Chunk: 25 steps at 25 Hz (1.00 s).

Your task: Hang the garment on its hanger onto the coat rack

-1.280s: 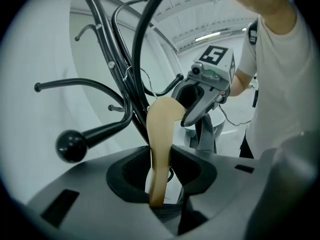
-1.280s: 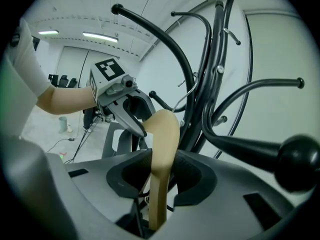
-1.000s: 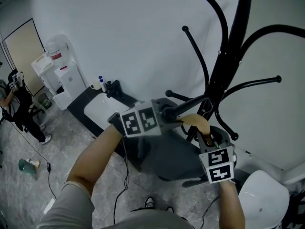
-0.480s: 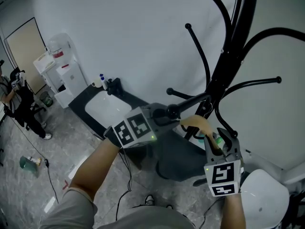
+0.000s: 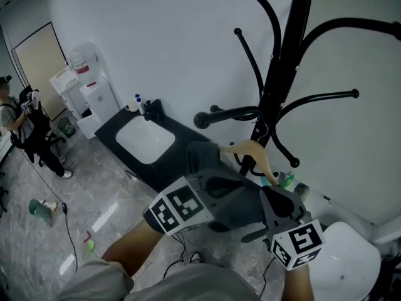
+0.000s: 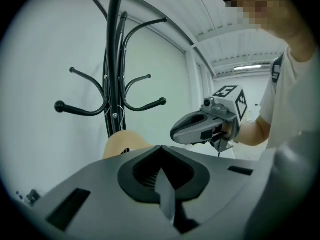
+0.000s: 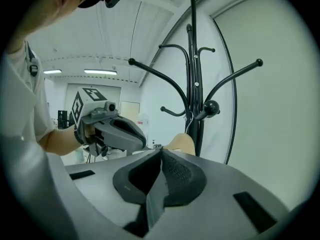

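The black coat rack (image 5: pixel 276 74) stands at the upper right, with curved arms that end in knobs. A pale wooden hanger (image 5: pixel 249 150) sits against its pole under a knobbed arm; I cannot tell which hook carries it. The dark garment (image 5: pixel 241 213) below it is mostly hidden by my grippers. My left gripper (image 5: pixel 202 158) is shut and empty, just left of the hanger. My right gripper (image 5: pixel 274 198) is lower right, its jaws closing with nothing between them. In each gripper view, the hanger (image 6: pixel 122 143) (image 7: pixel 183 144) peeks over meeting jaws (image 6: pixel 160 149) (image 7: pixel 161 153).
A black table with a white basin (image 5: pixel 145 140) stands by the wall at left, and a white water dispenser (image 5: pixel 88 93) beyond it. A person (image 5: pixel 28 127) stands far left. A white chair (image 5: pixel 343 256) is at lower right. Cables and litter lie on the floor.
Both grippers have let go, drawn back and down from the hanger, and closed. The hanger stays by the rack's pole. The view has shifted slightly.
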Motion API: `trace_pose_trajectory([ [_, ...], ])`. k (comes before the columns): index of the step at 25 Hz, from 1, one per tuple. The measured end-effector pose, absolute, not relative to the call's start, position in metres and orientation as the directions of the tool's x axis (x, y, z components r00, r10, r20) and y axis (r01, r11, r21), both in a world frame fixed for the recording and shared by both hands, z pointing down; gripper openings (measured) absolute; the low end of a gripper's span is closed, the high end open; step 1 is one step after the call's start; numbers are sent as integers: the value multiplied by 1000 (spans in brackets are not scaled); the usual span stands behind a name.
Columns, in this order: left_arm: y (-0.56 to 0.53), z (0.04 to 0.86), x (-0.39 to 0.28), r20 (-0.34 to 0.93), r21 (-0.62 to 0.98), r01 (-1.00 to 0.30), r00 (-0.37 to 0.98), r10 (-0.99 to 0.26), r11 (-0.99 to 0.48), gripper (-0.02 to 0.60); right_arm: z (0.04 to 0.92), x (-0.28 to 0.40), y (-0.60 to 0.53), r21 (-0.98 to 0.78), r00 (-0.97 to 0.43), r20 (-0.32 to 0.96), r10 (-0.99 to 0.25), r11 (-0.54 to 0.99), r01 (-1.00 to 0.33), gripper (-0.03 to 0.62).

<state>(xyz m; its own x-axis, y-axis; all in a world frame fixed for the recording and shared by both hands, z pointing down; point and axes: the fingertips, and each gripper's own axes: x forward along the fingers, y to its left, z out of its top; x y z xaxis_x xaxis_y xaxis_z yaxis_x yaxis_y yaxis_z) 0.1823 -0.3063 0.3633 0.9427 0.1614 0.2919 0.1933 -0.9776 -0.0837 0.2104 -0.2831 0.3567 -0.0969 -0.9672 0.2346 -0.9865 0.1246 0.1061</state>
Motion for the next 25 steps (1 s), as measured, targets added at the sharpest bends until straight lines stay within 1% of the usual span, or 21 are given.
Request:
trace_pose_trajectory([
  [6, -267, 363, 176, 225, 14, 52, 973, 54, -999, 6, 367, 201, -252, -38, -176, 220, -960, 171, -984, 17],
  [11, -251, 361, 172, 194, 53, -25, 981, -14, -998, 5, 370, 195, -235, -60, -210, 214, -954, 202, -978, 15],
  [18, -243, 365, 169, 199, 69, -73, 978, -58, -995, 5, 367, 192, -227, -58, -243, 212, -947, 236, -970, 15],
  [25, -236, 368, 169, 199, 69, -93, 977, -77, -993, 5, 370, 195, -222, -59, -257, 206, -944, 250, -966, 15],
])
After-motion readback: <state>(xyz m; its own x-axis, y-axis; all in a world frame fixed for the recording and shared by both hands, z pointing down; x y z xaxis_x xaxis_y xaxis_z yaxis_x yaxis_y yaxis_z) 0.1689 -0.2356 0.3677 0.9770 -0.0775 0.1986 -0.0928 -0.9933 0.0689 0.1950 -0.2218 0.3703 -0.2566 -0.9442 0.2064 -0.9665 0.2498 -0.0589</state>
